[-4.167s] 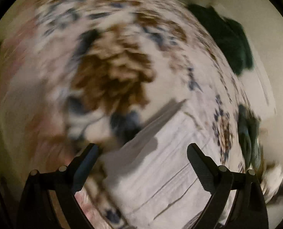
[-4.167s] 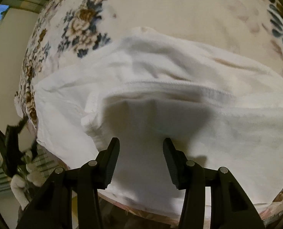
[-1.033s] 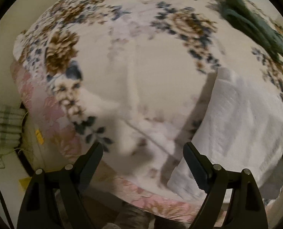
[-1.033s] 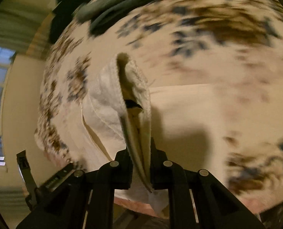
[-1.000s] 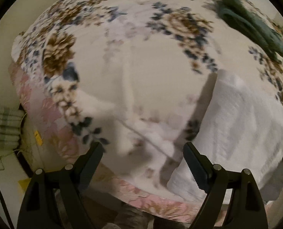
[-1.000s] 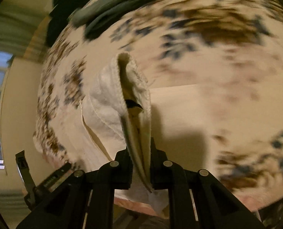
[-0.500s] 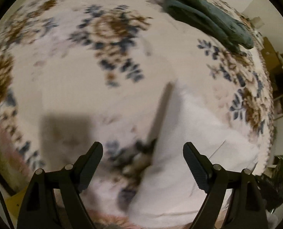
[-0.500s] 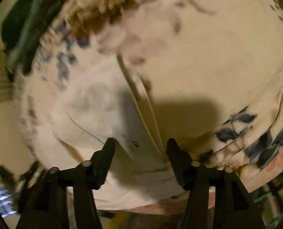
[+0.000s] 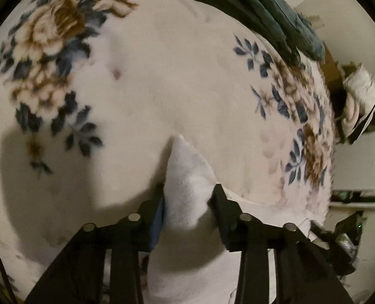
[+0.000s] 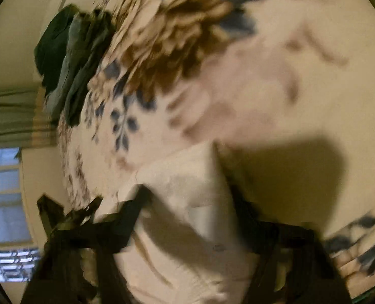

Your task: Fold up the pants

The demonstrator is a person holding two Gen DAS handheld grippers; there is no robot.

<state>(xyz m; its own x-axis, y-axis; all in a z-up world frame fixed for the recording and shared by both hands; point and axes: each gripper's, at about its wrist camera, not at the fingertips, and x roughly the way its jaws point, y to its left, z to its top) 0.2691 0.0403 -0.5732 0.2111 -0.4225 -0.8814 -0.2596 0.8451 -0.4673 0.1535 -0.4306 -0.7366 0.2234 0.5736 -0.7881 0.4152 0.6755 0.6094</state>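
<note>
Left gripper (image 9: 188,201) jaws pinching a bunched fold of the white pants (image 9: 187,177) | right gripper (image 10: 187,210) jaws spread wide, blurry, pants lying between them | pants on the floral blanket (image 9: 162,76) near the bed edge | green clothes (image 9: 250,7) piled farther back

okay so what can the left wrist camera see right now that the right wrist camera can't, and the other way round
Only the left wrist view shows the left gripper pinching a bunched fold of the white pants, plus a crumpled white bundle beyond the bed's far edge. Only the right wrist view, which is blurred, shows a window, a green curtain and the right gripper spread open over the pants. Both show the flowered blanket and a pile of dark green clothes.
</note>
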